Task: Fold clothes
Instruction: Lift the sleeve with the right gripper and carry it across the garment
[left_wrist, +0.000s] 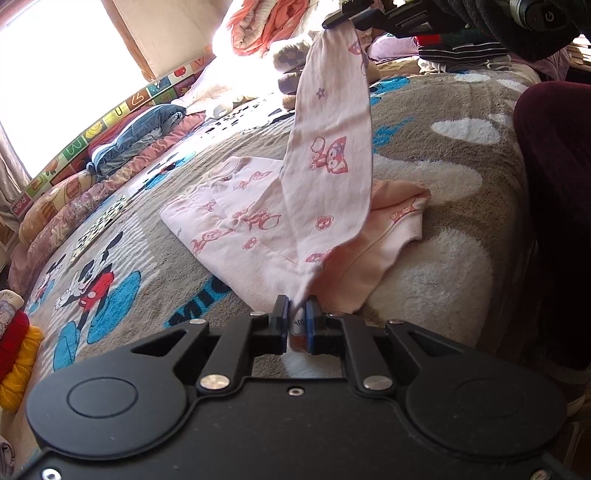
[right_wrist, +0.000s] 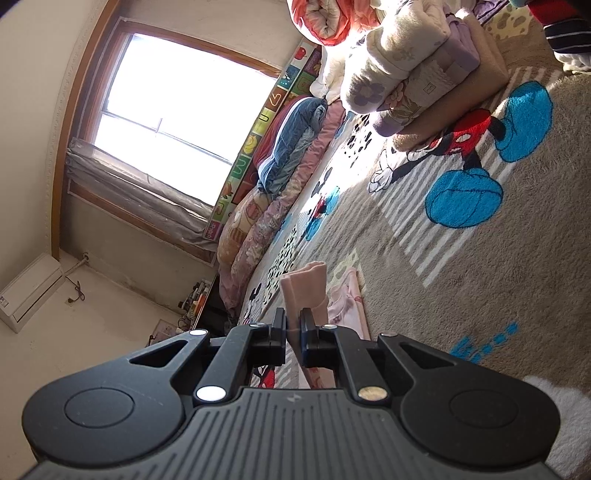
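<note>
A small pale pink garment (left_wrist: 251, 229) with red cartoon prints lies on the Mickey Mouse blanket (left_wrist: 436, 206). My left gripper (left_wrist: 297, 314) is shut on the garment's near edge, low over the blanket. One long sleeve or leg (left_wrist: 332, 122) is stretched up and away to my right gripper (left_wrist: 345, 16), which is shut on its pink cuff high above the bed. In the right wrist view my right gripper (right_wrist: 293, 325) pinches that cuff (right_wrist: 304, 291), and the rest of the garment (right_wrist: 349, 299) shows below.
Folded quilts and blankets (right_wrist: 413, 70) are stacked at the bed's far end. Pillows and a blue garment (left_wrist: 136, 136) line the window side. Red and yellow knitwear (left_wrist: 16, 350) lies at the left. A person's dark red leg (left_wrist: 554, 203) stands at the right.
</note>
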